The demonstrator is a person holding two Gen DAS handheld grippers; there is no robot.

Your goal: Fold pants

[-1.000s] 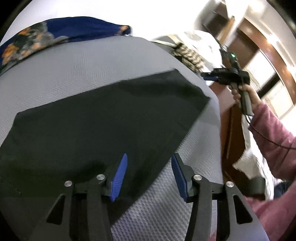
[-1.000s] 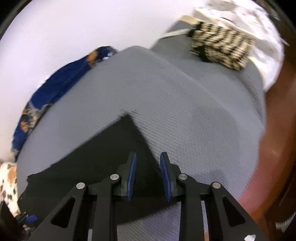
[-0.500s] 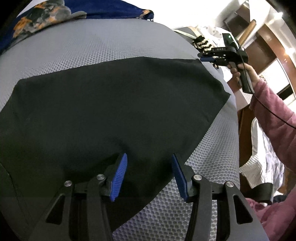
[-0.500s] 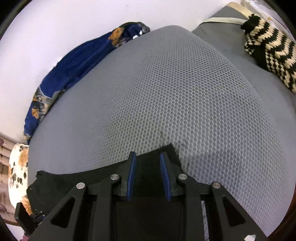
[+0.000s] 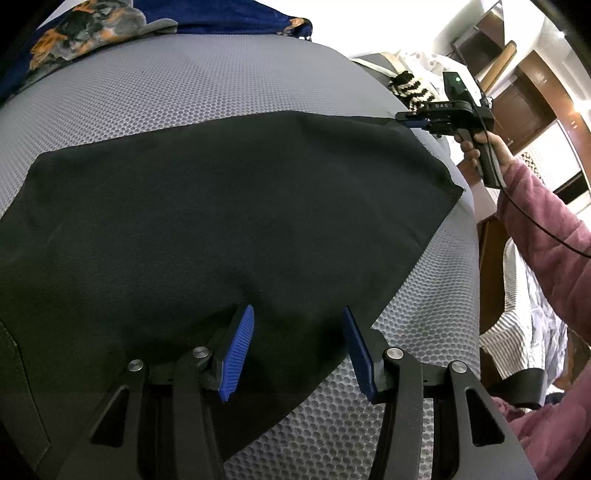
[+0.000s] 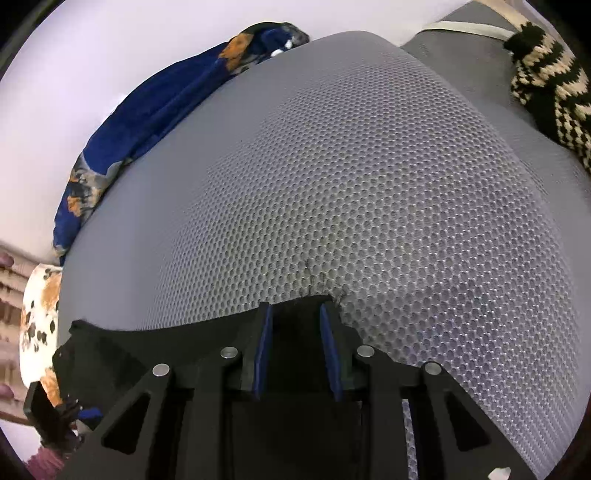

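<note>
Left wrist view: we see black pants (image 5: pixel 221 221) flat on the grey mesh mattress (image 5: pixel 184 92). Left hand-held gripper (image 5: pixel 295 347) spread over near edge, w/ nothing pinched; right hand-held gripper (image 6: pixel 295 350) pinches the far corner. Risk: corner slips mid-fold, skewing edges, since the grip's shallow.

pants (image 5: pixel 229 206) spread flatter, right hand-held gripper (image 6: pixel 295 350) lowered

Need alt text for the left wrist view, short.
Black pants lie spread flat on a grey honeycomb-mesh mattress, the left gripper open just above their near edge. At the far right corner, the right gripper, held by a hand in a pink sleeve, meets the fabric. A blue floral cloth lies beyond.
</note>
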